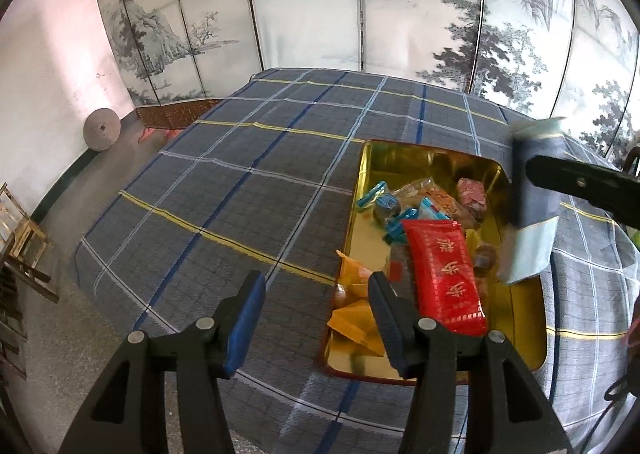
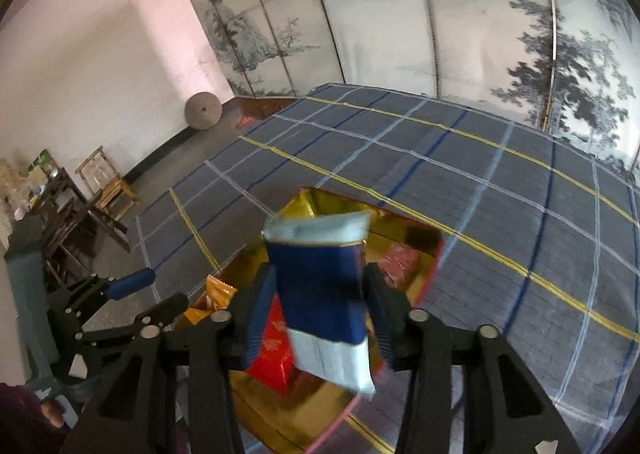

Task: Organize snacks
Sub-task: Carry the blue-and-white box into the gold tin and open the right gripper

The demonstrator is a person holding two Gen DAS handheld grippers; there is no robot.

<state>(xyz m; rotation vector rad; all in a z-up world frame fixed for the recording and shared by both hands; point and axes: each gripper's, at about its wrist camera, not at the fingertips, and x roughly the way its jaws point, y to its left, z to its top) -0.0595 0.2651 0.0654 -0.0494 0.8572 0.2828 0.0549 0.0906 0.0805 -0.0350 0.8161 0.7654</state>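
A gold tin tray [image 1: 516,350] with a red rim lies on the plaid tablecloth and holds several wrapped snacks, among them a long red packet [image 1: 442,274] and orange packets [image 1: 354,320]. My right gripper [image 2: 320,306] is shut on a dark blue and pale blue snack packet [image 2: 320,282] and holds it above the tray [image 2: 408,230]. The packet also shows in the left wrist view [image 1: 532,189]. My left gripper [image 1: 316,318] is open and empty at the tray's near left edge. It also shows in the right wrist view [image 2: 152,290].
The blue-grey plaid cloth [image 1: 248,181] covers the whole table. A painted folding screen [image 1: 360,5] stands behind it. A round stone disc [image 1: 101,130] leans on the left wall. Wooden furniture [image 2: 100,181] stands on the floor at the left.
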